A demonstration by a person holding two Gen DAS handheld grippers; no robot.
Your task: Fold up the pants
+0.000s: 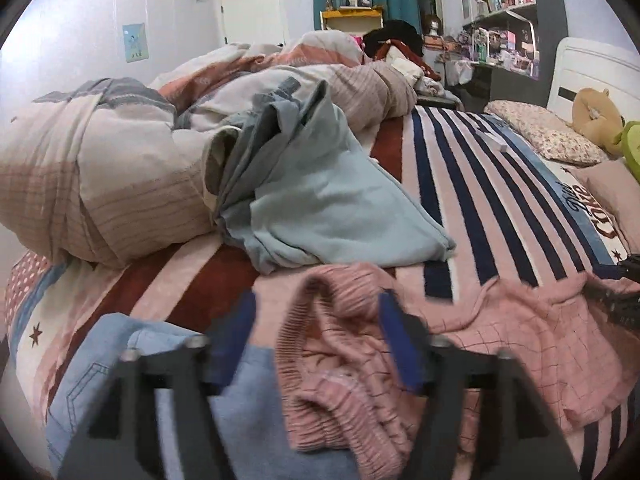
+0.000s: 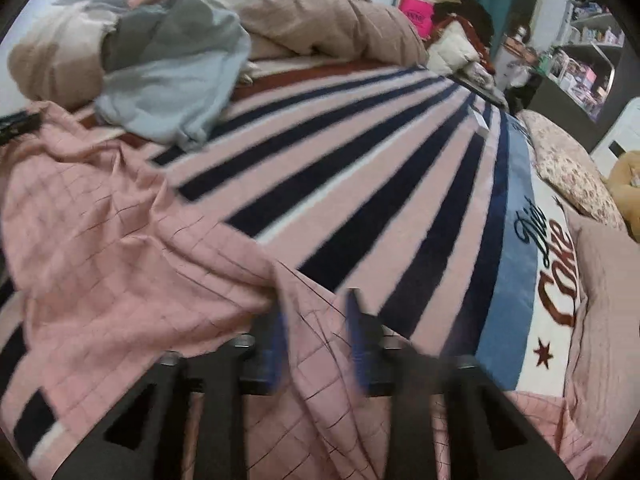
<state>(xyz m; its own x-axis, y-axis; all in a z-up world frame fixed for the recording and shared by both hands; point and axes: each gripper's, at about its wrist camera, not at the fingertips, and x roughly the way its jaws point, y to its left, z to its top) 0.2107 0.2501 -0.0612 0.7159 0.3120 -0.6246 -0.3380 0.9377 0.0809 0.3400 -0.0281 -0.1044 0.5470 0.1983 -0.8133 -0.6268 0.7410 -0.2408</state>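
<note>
Pink checked pants (image 1: 520, 344) lie crumpled on the striped bed cover. Their ribbed elastic waistband (image 1: 316, 344) bunches between the blue pads of my left gripper (image 1: 316, 316), whose jaws stand wide apart around it. In the right wrist view the pants (image 2: 120, 248) spread to the left. A fold of the leg fabric (image 2: 316, 320) rises between the pads of my right gripper (image 2: 316, 312), whose jaws are partly closed with the fabric between them. The right gripper also shows at the right edge of the left wrist view (image 1: 624, 292).
A light blue garment (image 1: 328, 196) lies behind the pants, against a rolled duvet (image 1: 100, 184). Blue jeans (image 1: 132, 364) lie at the near left. Pillows (image 1: 548, 132) and soft toys sit at the bed head on the right. Shelves stand beyond.
</note>
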